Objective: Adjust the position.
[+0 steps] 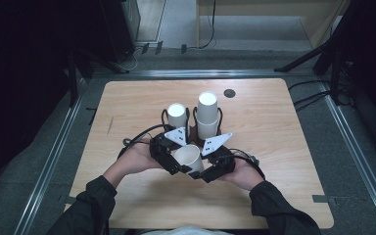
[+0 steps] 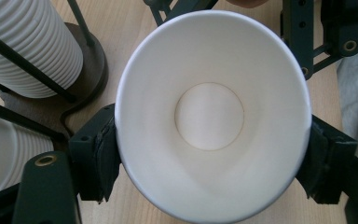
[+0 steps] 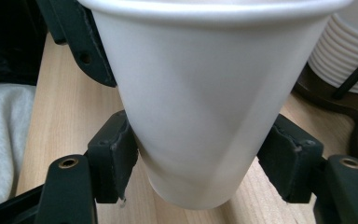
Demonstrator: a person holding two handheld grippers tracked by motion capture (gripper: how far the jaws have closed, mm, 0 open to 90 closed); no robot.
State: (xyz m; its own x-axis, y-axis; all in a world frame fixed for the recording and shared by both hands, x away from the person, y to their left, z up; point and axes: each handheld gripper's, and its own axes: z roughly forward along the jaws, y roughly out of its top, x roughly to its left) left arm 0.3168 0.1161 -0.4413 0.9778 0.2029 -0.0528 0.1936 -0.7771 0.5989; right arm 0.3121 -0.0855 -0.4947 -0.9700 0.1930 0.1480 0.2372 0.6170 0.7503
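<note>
A single white paper cup [image 1: 190, 157] sits low in the centre of the high view, caught between both grippers just above the wooden table [image 1: 284, 147]. In the left gripper view the cup [image 2: 209, 116] is seen mouth-on, its rim squeezed into an oval, with the left gripper [image 2: 209, 161] pinching it from both sides. The right gripper view shows the cup's [image 3: 205, 102] tapered wall, and the right gripper [image 3: 200, 165] has its pads on the lower part of that wall — the contact looks light, so the grip there may not be firm.

The main risk is crushing: thin paper is already bending under the left jaws, and a second squeeze lower down could crease the wall or fold the rim. If the two hands pull apart or twist out of step, the cup could tear or pop free.

Near the top centre of the high view stand two stacks of cups in wire holders, a shorter stack [image 1: 177, 116] and a taller stack [image 1: 207, 113] — a swing forward with the held cup or a trailing cable could knock either over.
</note>
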